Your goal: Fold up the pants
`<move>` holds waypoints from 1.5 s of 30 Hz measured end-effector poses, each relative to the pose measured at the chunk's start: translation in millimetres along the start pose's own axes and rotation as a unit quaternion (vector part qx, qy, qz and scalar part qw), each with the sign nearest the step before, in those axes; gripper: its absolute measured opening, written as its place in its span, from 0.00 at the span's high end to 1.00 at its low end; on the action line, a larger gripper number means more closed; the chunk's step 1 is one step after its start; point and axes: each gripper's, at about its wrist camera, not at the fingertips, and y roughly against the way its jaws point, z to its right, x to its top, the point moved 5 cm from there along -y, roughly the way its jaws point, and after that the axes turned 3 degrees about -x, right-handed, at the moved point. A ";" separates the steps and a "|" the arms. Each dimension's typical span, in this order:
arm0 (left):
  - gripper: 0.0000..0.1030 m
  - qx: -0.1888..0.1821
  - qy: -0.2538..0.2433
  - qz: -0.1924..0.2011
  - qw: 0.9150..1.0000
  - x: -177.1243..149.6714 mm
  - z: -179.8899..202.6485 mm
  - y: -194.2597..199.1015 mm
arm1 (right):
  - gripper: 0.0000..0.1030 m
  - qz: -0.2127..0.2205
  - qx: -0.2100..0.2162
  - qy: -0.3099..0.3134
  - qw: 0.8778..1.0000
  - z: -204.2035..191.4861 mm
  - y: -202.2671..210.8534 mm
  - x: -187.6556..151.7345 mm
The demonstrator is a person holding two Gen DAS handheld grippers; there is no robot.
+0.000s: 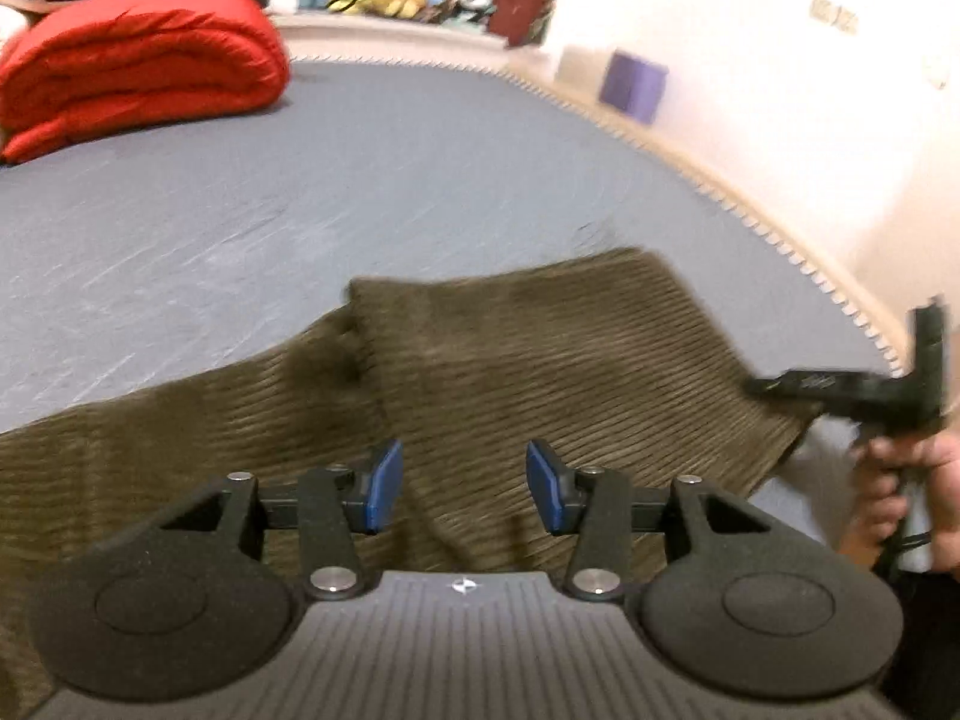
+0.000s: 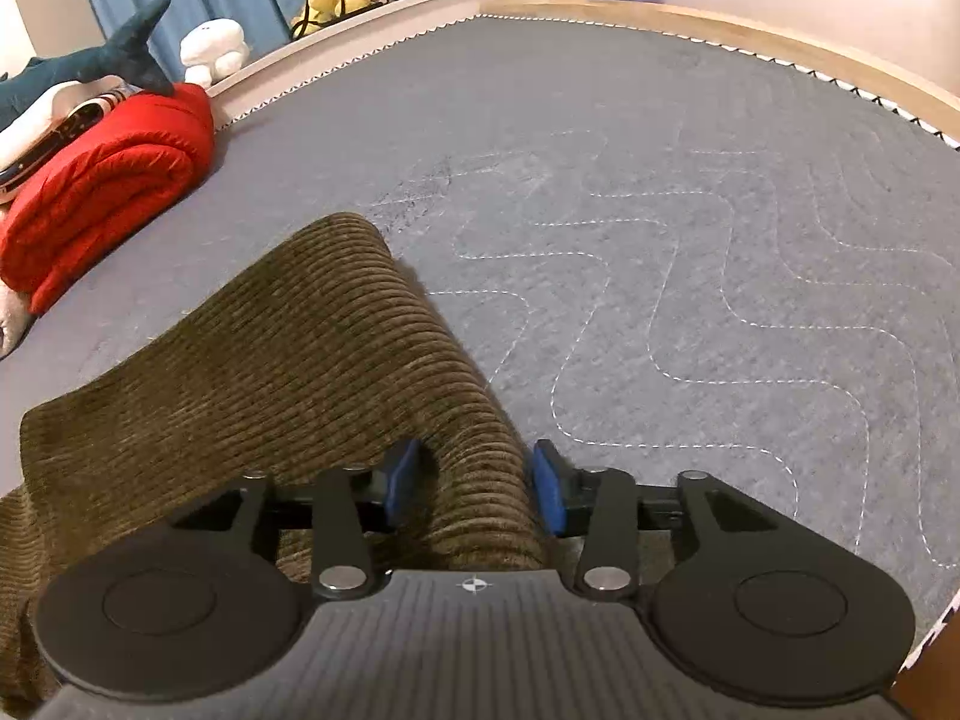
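- The bed (image 2: 690,192) has a gray cover with wavy white stitching.
- Brown ribbed pants (image 2: 288,348) lie near its front edge.
- A folded red blanket (image 2: 102,180) sits at the far left corner.

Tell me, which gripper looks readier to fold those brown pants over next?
Probably the right gripper: a raised fold of the pants already sits between its open fingers. The left gripper is open too, over flatter cloth.

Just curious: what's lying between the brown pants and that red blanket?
Nothing but bare grey mattress cover between the pants and the red blanket, clearest in the right wrist view.
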 end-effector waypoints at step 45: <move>0.55 0.064 -0.097 -0.071 0.991 -16.5 20.8 -34.0 | 0.32 -0.005 0.034 0.023 0.999 -7.5 -4.5 -9.5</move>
